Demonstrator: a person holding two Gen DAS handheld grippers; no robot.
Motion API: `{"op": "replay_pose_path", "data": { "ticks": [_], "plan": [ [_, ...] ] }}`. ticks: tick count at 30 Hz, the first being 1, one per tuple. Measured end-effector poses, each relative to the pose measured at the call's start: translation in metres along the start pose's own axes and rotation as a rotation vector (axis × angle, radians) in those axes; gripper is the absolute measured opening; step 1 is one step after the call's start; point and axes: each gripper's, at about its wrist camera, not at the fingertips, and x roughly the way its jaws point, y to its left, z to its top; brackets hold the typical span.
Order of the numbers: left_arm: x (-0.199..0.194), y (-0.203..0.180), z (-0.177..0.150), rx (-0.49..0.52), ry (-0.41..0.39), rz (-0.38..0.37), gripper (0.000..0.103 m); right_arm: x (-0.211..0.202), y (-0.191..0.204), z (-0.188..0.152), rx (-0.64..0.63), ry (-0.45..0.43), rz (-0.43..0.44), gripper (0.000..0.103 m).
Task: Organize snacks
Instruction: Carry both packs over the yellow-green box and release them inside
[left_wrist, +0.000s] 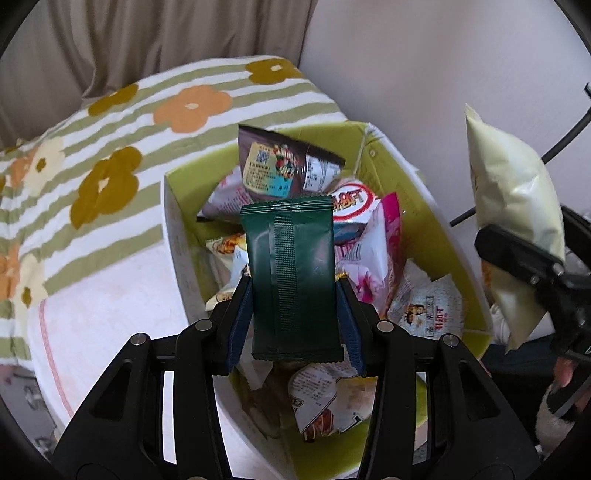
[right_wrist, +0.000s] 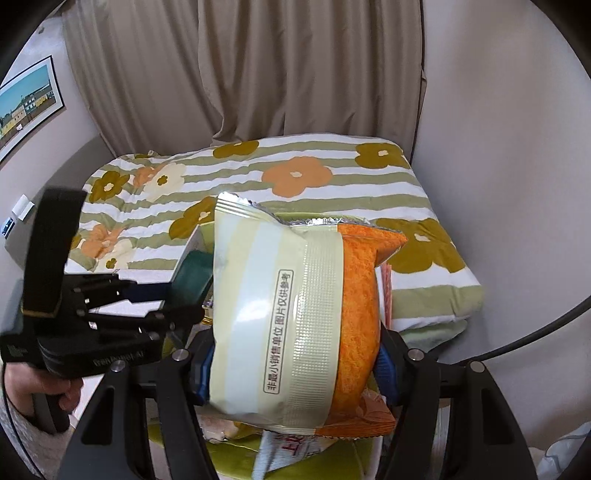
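My left gripper (left_wrist: 293, 284) is shut on a dark green snack packet (left_wrist: 290, 240), held upright between its blue pads. Under it stands a white box with a green lining (left_wrist: 173, 229), full of several snack packets (left_wrist: 288, 166). At the right edge of the left wrist view, my right gripper (left_wrist: 517, 258) grips a cream packet (left_wrist: 509, 177). The right wrist view shows that gripper (right_wrist: 295, 354) shut on this cream and orange packet (right_wrist: 288, 295). It hides most of the box there. My left gripper (right_wrist: 173, 299) with the green packet (right_wrist: 192, 273) is at the left.
The box sits on a bed with a green-striped floral blanket (left_wrist: 110, 147) and a pale pink-edged cloth (left_wrist: 110, 295). Beige curtains (right_wrist: 258, 74) hang behind, a wall is at the right, and a framed picture (right_wrist: 29, 103) hangs at the left. A person's hand (right_wrist: 33, 387) holds the left gripper.
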Motion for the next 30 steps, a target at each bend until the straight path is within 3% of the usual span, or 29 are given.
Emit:
{"op": "replay_pose_path", "data": {
  "ticks": [1,2,3,4,5,12,25,26,29,30],
  "plan": [
    [0.0,-0.001,-0.002,-0.003,-0.003,0.001,0.042,-0.001,-0.003,-0.001,0.0,0.001,0.001,0.062],
    [0.0,-0.002,-0.003,-0.005,-0.005,0.003,0.052,-0.001,-0.006,-0.002,0.001,0.001,0.005,0.062],
    [0.001,-0.002,-0.004,-0.004,-0.002,0.013,0.064,-0.001,-0.006,-0.002,0.001,0.005,0.008,0.062],
    [0.004,-0.004,-0.005,-0.001,0.009,0.047,0.097,0.0,-0.007,-0.001,0.002,0.009,0.015,0.062],
    [0.004,-0.005,-0.005,0.001,0.007,0.07,0.103,0.002,-0.008,-0.002,0.003,0.012,0.023,0.062],
    [-0.002,0.0,-0.014,0.018,-0.008,0.153,0.102,0.01,-0.006,0.0,-0.005,0.021,0.059,0.062],
    [-0.031,0.041,-0.038,-0.136,-0.034,0.187,0.102,0.038,0.021,0.015,-0.097,0.09,0.11,0.064],
    [-0.032,0.042,-0.04,-0.138,-0.035,0.19,0.102,0.04,0.023,0.015,-0.109,0.094,0.109,0.068],
    [-0.036,0.043,-0.047,-0.14,-0.039,0.21,0.102,0.036,0.028,0.009,-0.129,0.065,0.094,0.099],
    [-0.037,0.042,-0.05,-0.14,-0.044,0.215,0.102,0.033,0.028,0.008,-0.128,0.052,0.088,0.102]
  ]
}}
